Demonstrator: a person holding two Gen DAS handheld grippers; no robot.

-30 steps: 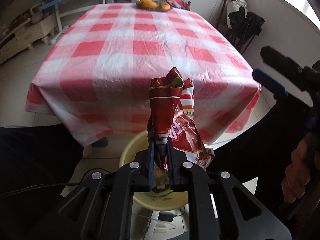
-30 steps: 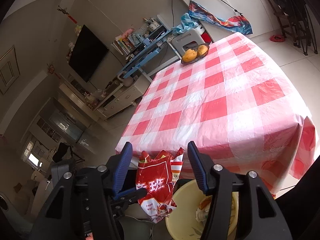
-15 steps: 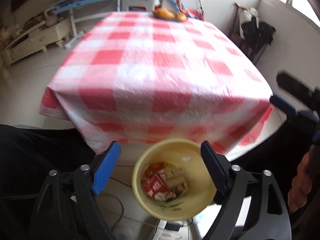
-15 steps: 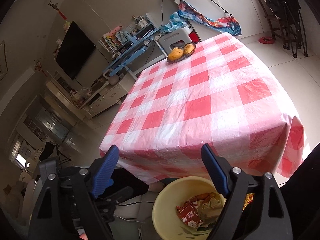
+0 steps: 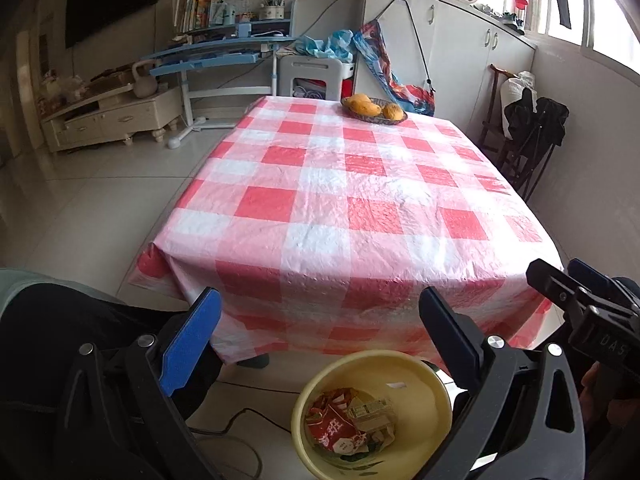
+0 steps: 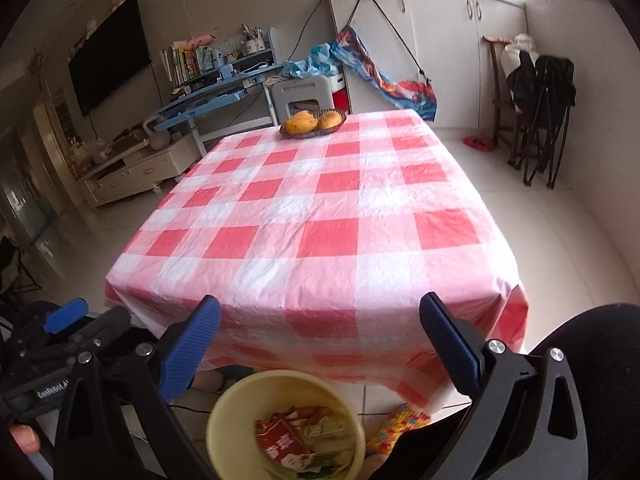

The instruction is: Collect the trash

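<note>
Left wrist view: my left gripper (image 5: pixel 316 344) hangs with its jaws wide apart and empty, just above the yellow bin (image 5: pixel 424 372) on the floor at the near edge of the table (image 5: pixel 340 200). The red wrapper (image 5: pixel 334 426) lies inside the bin with other scraps. On the table I see only a fruit basket (image 5: pixel 374 110) at the far end.

Right wrist view: my right gripper (image 6: pixel 318 346) is likewise spread and empty over the bin (image 6: pixel 240 396), wrapper (image 6: pixel 286 444) inside. I judge the drop step finished; next I must scan around the table for any trash left, none being visible here.
</note>
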